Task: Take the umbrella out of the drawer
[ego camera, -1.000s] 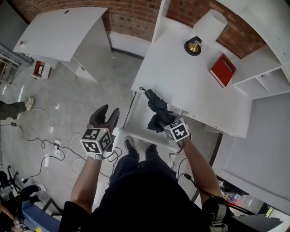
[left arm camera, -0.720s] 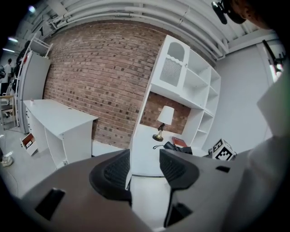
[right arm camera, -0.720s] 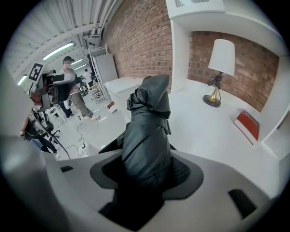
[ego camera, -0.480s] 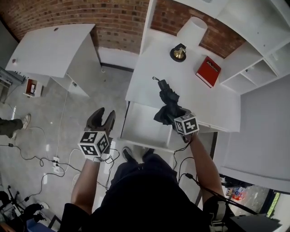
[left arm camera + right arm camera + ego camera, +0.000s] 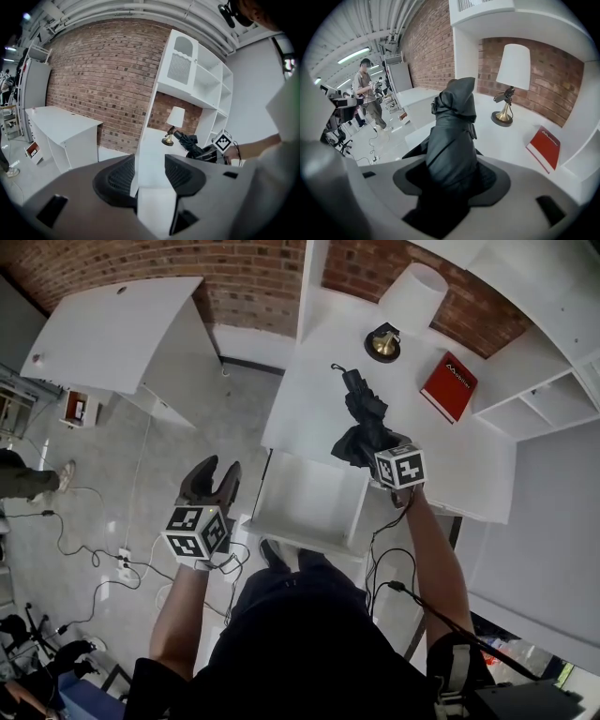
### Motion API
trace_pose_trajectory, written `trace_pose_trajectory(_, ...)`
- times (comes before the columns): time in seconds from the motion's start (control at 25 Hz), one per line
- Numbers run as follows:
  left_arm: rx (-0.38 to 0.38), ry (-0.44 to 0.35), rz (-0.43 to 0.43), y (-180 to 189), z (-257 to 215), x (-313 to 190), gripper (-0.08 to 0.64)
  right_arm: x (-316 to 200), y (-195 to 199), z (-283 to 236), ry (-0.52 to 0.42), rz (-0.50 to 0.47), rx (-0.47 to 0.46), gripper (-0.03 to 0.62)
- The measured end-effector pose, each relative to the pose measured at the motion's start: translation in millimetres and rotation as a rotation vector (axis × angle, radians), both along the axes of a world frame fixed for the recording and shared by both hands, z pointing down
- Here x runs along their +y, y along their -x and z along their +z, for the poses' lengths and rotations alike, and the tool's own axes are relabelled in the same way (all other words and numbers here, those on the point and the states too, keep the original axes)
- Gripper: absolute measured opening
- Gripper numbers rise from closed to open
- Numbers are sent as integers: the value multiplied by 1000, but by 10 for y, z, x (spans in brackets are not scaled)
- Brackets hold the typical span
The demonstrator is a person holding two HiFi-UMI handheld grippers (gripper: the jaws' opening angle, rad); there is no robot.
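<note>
Gripping umbrella (image 5: 452,140) between right gripper (image 5: 450,180) jaws.

Bright, even indoor light, sharp frames; gripper views bend strongly toward dark edges.

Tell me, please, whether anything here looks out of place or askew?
The drawer stands open at the desk's front. The umbrella, clamped in the right gripper, has loose, rumpled fabric. Cables sprawl over the floor.
</note>
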State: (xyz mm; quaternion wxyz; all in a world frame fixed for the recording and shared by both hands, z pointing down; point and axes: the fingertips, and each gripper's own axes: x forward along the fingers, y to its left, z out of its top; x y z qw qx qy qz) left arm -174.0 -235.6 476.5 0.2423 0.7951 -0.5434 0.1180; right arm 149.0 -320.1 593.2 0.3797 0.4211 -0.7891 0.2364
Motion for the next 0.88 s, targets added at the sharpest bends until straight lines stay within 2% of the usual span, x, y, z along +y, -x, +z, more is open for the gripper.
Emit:
trace_pose_trajectory(0.36, -32, 35, -43, -256, 168, -309, 199, -662, -115, 335, 49, -66, 32, 236)
trace_pose_trajectory(0.64, -55, 87, -99, -186, 376, -347, 199, -933, -97, 715, 106, -127, 72, 236)
trace_pose_trajectory(0.88, -67, 120, -128, -160, 483, -256, 199, -1020, -182, 1012, 180, -114, 159, 239)
